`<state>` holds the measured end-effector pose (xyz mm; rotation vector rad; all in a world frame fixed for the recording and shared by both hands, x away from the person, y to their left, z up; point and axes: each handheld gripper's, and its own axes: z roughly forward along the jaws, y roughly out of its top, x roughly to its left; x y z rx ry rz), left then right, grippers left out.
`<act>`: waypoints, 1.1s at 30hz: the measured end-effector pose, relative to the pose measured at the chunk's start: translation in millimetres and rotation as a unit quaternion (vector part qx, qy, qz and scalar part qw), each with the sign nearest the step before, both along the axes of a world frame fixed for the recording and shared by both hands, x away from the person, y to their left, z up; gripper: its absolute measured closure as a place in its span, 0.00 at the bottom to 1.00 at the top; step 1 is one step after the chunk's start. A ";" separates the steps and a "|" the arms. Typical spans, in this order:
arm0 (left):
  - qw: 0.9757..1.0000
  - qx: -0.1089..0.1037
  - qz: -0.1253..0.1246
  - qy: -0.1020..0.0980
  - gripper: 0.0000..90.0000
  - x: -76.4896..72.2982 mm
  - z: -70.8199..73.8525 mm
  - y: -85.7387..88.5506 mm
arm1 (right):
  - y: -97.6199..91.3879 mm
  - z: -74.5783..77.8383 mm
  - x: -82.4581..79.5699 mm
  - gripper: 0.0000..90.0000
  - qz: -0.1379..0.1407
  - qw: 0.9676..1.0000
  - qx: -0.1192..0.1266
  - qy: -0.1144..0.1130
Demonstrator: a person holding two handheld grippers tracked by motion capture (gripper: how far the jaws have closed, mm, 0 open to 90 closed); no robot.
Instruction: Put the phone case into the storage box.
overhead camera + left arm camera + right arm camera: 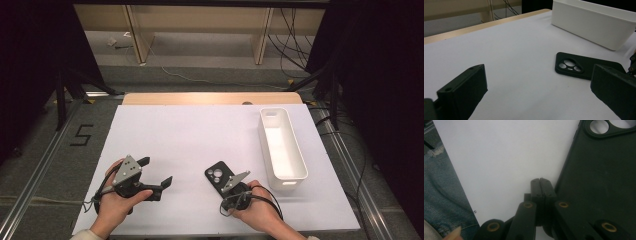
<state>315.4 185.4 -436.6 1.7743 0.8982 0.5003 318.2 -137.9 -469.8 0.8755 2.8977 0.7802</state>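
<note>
A black phone case (217, 176) lies flat on the white table sheet (190, 135), camera cutout facing up. My right gripper (226, 192) points down at the case's near end. In the right gripper view its jaws (540, 181) are shut against each other, right beside the long edge of the phone case (604, 175), with nothing between them. My left gripper (156, 171) rests low at the front left, open and empty. In the left gripper view, the left gripper (536, 87) looks across the sheet at the phone case (584, 66).
A long white bin (300, 165) stands at the right of the sheet, lengthwise front to back, and appears empty; the white bin (594, 22) rises behind the case. A wooden table edge (210, 98) runs along the back. Blue jeans (441, 190) lie past the sheet's near edge.
</note>
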 end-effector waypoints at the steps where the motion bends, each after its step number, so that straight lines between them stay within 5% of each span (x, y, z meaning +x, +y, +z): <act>1: 1.000 0.000 0.000 0.000 0.00 0.0 0.0 0.0 | -0.1 0.0 0.2 1.00 0.000 1.000 0.001 0.000; 9: 1.000 0.000 -0.002 0.000 0.00 0.4 -0.1 -0.5 | -0.5 9.3 3.8 0.96 -0.005 1.000 0.016 -0.007; 17: 1.000 0.000 -0.003 -0.001 0.00 0.7 -0.1 -1.0 | -0.3 26.3 20.5 0.78 -0.018 0.998 0.025 -0.053; 21: 1.000 -0.001 -0.003 0.000 0.00 1.1 -0.6 -1.5 | -0.5 30.7 30.1 0.70 -0.026 0.998 0.025 -0.057; 33: 1.000 0.000 -0.004 -0.001 0.00 1.0 -0.2 -1.1 | 6.7 27.6 52.6 0.21 -0.075 0.995 -0.030 -0.061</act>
